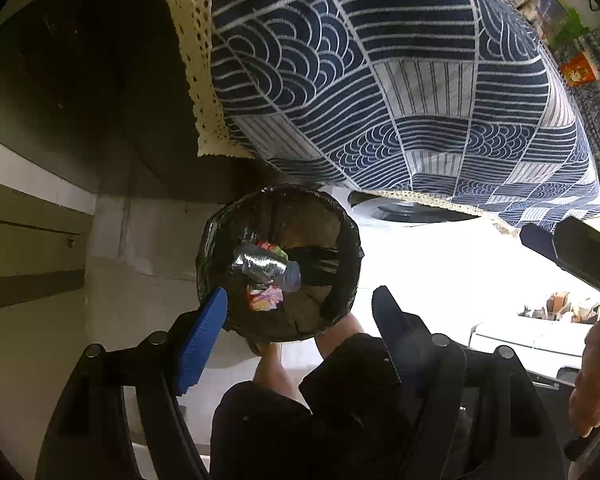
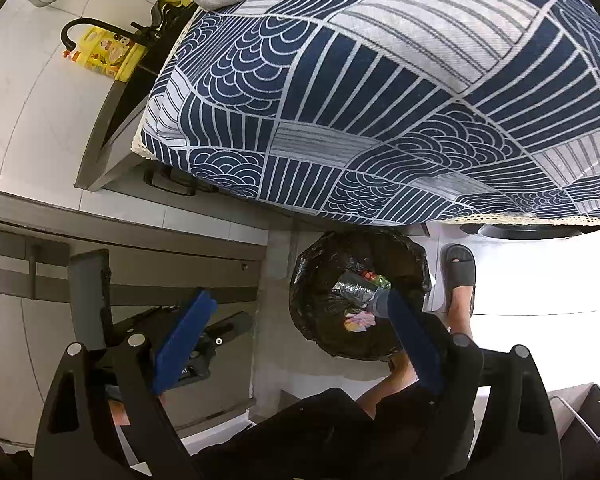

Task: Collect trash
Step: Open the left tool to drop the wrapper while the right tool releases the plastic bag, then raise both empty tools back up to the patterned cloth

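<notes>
A round bin lined with a black bag (image 1: 216, 248) (image 2: 312, 320) stands on the floor below the table edge. Inside lie a crushed plastic bottle (image 1: 266, 266) (image 2: 354, 286), a colourful wrapper (image 1: 264, 300) (image 2: 358, 322) and a black plastic fork (image 1: 320, 266). My left gripper (image 1: 300, 294) hangs above the bin, pointing steeply down, open, with nothing between its blue pads (image 1: 202, 340). My right gripper (image 2: 296, 298) is also above the bin and a little to its left, open and empty; its right pad (image 2: 414, 344) overlaps the bin's rim in this view.
A table under a blue-and-white patterned cloth (image 1: 380, 80) (image 2: 380, 100) overhangs the bin. A person's sandalled foot (image 2: 458, 276) and dark-clothed legs (image 1: 284, 420) stand beside it. Grey cabinet fronts (image 2: 140, 264) are at the left. A yellow package (image 2: 108, 54) lies on the white tiles.
</notes>
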Motion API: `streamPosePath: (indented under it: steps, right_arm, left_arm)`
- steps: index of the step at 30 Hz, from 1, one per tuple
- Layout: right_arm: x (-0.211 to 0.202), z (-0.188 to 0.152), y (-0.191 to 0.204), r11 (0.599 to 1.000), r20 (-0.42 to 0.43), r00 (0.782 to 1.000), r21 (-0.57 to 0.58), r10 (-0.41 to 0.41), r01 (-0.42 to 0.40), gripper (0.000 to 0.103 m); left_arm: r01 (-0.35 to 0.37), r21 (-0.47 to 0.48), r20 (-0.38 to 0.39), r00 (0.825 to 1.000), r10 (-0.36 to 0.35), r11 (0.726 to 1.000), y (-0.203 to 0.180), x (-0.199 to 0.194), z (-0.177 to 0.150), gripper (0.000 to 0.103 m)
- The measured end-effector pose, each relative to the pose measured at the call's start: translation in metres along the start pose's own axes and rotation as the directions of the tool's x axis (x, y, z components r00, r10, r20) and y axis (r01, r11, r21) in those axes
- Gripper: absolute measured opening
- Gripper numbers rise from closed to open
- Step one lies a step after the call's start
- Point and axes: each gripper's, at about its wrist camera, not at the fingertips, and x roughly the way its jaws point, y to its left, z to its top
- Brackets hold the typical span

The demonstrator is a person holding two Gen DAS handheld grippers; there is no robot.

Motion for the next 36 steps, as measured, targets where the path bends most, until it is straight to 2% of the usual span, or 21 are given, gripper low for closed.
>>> streamPosePath:
  steps: [11, 14, 19, 26, 32, 33, 34, 36]
  right_arm:
    - [-0.028, 0.0, 0.005, 0.999, 0.062, 0.998, -0.017, -0.027, 0.028, 0.089]
    - [-0.038, 0.001, 0.009, 0.999, 0.091, 0.995, -0.022, -0.028, 0.03, 0.095]
    - [-0.054, 0.0, 0.015, 0.999, 0.139, 0.99, -0.031, -0.026, 0.03, 0.096]
    - [-0.082, 0.006, 0.023, 0.998, 0.228, 0.973, -0.041, -0.028, 0.038, 0.097]
    - [-0.109, 0.018, 0.025, 0.997, 0.306, 0.951, -0.043, -0.046, 0.062, 0.097]
    - [-0.112, 0.019, 0.025, 0.997, 0.312, 0.949, -0.043, -0.046, 0.063, 0.097]
    - [-0.116, 0.022, 0.024, 0.997, 0.319, 0.947, -0.043, -0.045, 0.062, 0.097]
    - [-0.122, 0.028, 0.023, 0.997, 0.33, 0.943, -0.046, -0.049, 0.068, 0.097]
  left_arm:
    - [0.019, 0.041, 0.078, 0.997, -0.022, 0.999, -0.012, -0.038, 0.012, 0.073]
    - [0.017, 0.066, 0.101, 0.995, -0.024, 0.998, -0.019, -0.051, 0.016, 0.073]
    - [0.024, 0.095, 0.142, 0.989, -0.037, 0.995, -0.028, -0.072, 0.023, 0.073]
    - [0.035, 0.141, 0.215, 0.974, -0.065, 0.989, -0.039, -0.109, 0.034, 0.073]
    - [0.032, 0.179, 0.277, 0.957, -0.082, 0.983, -0.047, -0.138, 0.05, 0.073]
    - [0.029, 0.182, 0.28, 0.957, -0.08, 0.983, -0.046, -0.14, 0.052, 0.074]
    - [0.026, 0.182, 0.287, 0.955, -0.078, 0.983, -0.047, -0.142, 0.056, 0.08]
    - [0.031, 0.18, 0.299, 0.95, -0.085, 0.983, -0.048, -0.146, 0.062, 0.081]
